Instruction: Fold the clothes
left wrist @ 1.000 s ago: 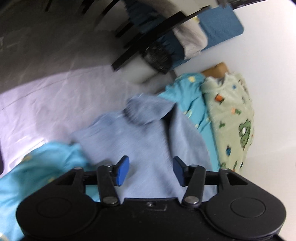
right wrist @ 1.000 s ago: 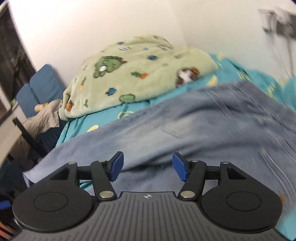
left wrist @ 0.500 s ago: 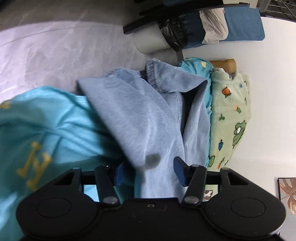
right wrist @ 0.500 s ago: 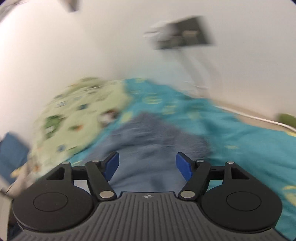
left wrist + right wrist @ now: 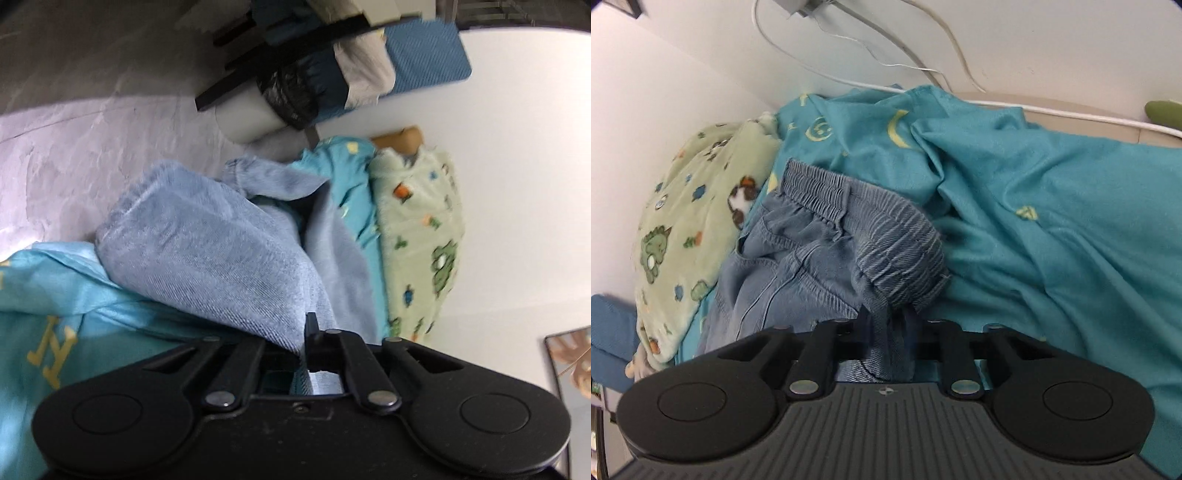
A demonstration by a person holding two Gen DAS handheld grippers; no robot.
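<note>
1. We hold the blue denim trousers [image 5: 221, 254] with both tools. They lie crumpled on the teal bedsheet [image 5: 1052, 206] of the bed, just beside the green dinosaur blanket [image 5: 701, 206] against the wall.
2. Our left gripper [image 5: 306, 354] has its fingers pressed together on a thin edge of the cloth, at what looks like a leg end, though we cannot tell for sure.
3. Our right gripper [image 5: 886, 332] is closing its fingers on a bunched wad of denim just below the elastic waistband [image 5: 871, 221]; the pads already press on the cloth.
4. Risk: the right pinch takes a thick, uneven bunch, so layers may slide out when we lift, and the waistband would sag crooked.
5. Risk: the left grip sits at the very edge; a hard pull could tear it free.
6. Risk: loose folds of bedsheet lie close to both grips, and we may have caught some; lifting would then drag the sheet along.
7. Risk: the trousers are twisted, so spreading them without shaking out would set a skewed fold.
</note>
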